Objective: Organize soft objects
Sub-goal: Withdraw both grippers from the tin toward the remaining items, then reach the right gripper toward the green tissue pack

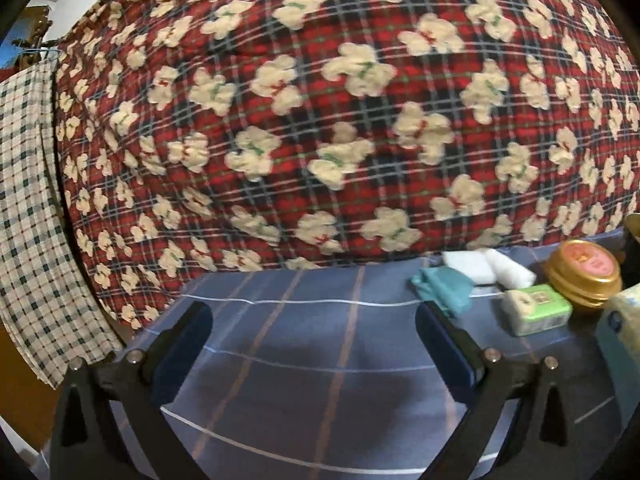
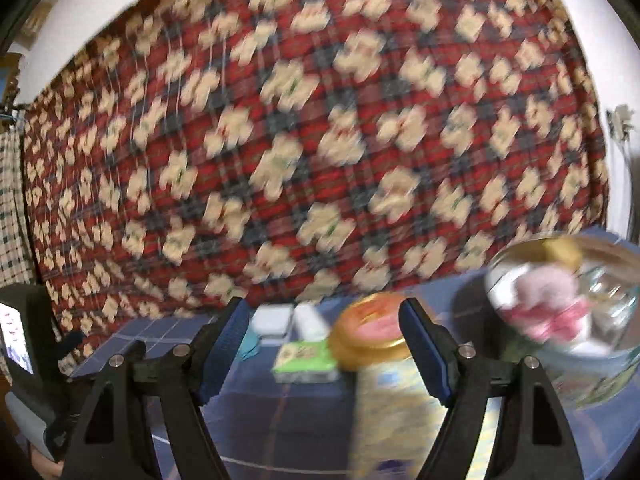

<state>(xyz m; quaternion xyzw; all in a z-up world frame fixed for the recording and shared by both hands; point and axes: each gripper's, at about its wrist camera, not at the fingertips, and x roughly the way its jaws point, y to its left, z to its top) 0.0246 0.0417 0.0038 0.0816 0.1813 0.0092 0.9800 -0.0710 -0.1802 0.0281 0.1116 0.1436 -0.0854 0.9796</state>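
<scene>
From the left wrist camera, the left gripper (image 1: 314,324) is wide open and holds nothing. It hangs over a blue sheet (image 1: 280,380) with thin stripes. Far behind it is a big red quilt (image 1: 320,112) with cream teddy bears, and it fills most of the view. A checked cloth (image 1: 28,208) hangs at the far left. On the sheet to the right lie the small soft things: a teal cloth (image 1: 442,286), a white pad (image 1: 470,265) with a white roll (image 1: 512,266) just beside it, and a green tissue pack (image 1: 536,309). A gold tin (image 1: 584,278) with a red top sits to the right of the pack.

From the right wrist camera, the picture is blurry. The right gripper (image 2: 324,346) is open too, with nothing in it. Between its fingers you see the white pad (image 2: 273,320), the green tissue pack (image 2: 306,362) and the gold tin (image 2: 370,332). A yellow box (image 2: 396,412) lies near. At the right is a clear round bowl (image 2: 564,300) with something pink inside. The red quilt (image 2: 312,140) is far behind.
</scene>
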